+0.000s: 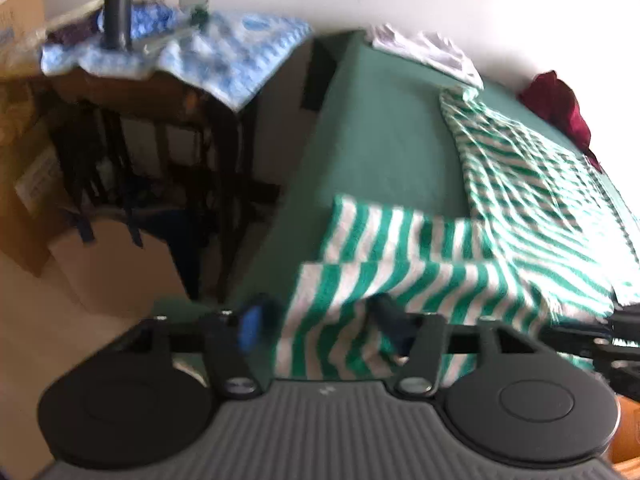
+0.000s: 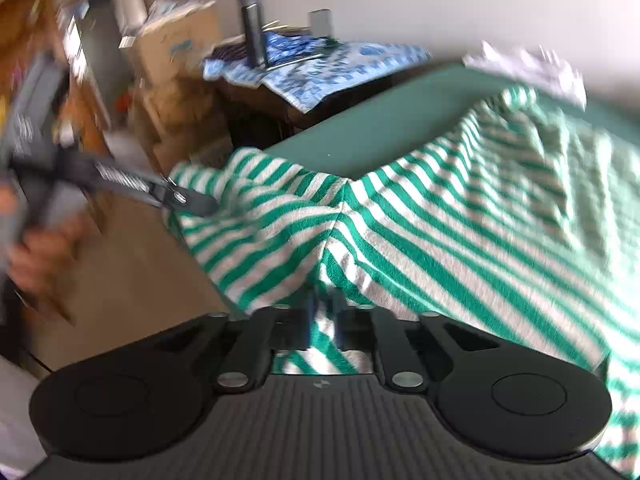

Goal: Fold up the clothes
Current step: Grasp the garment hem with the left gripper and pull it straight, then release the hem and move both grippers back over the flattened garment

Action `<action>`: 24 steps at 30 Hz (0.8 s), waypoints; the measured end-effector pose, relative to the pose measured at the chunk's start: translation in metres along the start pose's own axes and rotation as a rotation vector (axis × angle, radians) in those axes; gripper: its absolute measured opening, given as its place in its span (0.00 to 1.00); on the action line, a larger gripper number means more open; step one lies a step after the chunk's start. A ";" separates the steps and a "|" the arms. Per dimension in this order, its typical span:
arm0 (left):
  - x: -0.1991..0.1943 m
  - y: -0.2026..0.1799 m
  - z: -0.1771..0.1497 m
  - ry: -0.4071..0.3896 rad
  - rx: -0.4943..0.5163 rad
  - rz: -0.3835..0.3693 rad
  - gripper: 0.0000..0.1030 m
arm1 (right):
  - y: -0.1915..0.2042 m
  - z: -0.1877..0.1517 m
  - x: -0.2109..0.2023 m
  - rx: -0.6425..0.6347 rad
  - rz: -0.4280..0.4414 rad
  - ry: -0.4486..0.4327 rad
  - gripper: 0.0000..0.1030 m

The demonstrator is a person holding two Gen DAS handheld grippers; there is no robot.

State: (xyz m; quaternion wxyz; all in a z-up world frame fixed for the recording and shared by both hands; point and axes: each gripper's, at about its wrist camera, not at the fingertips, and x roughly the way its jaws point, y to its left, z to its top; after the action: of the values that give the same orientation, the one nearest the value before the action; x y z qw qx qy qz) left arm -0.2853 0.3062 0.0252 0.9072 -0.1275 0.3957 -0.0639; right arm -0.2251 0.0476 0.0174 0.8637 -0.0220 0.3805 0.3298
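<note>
Watching a green-and-white striped garment (image 1: 520, 200), lying spread over the green table (image 1: 380, 140), with its near edge bunching up and spilling off the front (motion blur smearing both views).

Pinching that near edge with the right gripper (image 2: 324, 320): fingers drawn narrow, striped cloth caught between them. Standing wide at the left gripper (image 1: 320, 324), with the hem draping across the gap and over one finger, so not gripping yet by the look of it. Poking its tip into the sleeve-like strip (image 1: 400, 236) at the garment's left side, as seen from the right wrist view, with a person's hand (image 2: 40, 256) behind it.

Judging this as taking hold of the near edge for a fold. Next move probably calling for closing the left gripper on the cloth, then lifting both corners level and carrying them across, keeping the edge taut.

Looking outward: white clothes (image 1: 432, 52) piling at the table's far end and a dark red garment (image 1: 560, 104) at the far right, both crowding the landing space a little. Beyond, a side table under a blue cloth (image 1: 224, 60) and cardboard boxes (image 1: 116, 264) on the floor, well apart and not interfering.
</note>
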 end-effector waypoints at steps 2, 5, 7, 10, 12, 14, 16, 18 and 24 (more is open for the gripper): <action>-0.016 -0.002 0.007 -0.040 0.013 -0.022 0.00 | -0.004 0.008 -0.015 0.082 0.094 -0.041 0.03; -0.039 -0.005 0.017 -0.099 0.031 -0.056 0.00 | -0.004 0.012 -0.046 0.123 0.312 -0.082 0.00; -0.051 -0.005 0.021 -0.118 0.060 -0.044 0.00 | 0.000 0.009 -0.045 0.094 0.377 0.000 0.09; -0.044 0.008 0.018 -0.070 0.083 0.076 0.00 | 0.003 -0.004 -0.036 0.026 0.130 0.026 0.34; -0.040 0.013 0.018 -0.054 0.070 0.115 0.00 | -0.017 -0.007 -0.031 0.129 0.046 0.036 0.34; -0.033 0.003 0.023 -0.060 0.104 0.146 0.01 | -0.048 -0.007 -0.038 0.286 -0.014 0.031 0.39; -0.022 -0.011 0.030 -0.064 0.170 0.150 0.20 | -0.078 -0.006 -0.046 0.386 -0.099 0.033 0.40; -0.011 -0.027 0.039 -0.070 0.240 0.149 0.34 | -0.101 -0.002 -0.056 0.430 -0.225 0.053 0.40; 0.020 -0.094 0.076 -0.069 0.493 0.148 0.38 | -0.154 0.039 -0.116 0.406 -0.404 0.072 0.33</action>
State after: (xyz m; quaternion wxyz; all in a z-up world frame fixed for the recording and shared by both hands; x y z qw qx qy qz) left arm -0.2174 0.2258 0.0874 0.9260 0.1245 0.3453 -0.0876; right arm -0.1673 -0.1255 0.0902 0.8845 0.0644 0.4572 0.0670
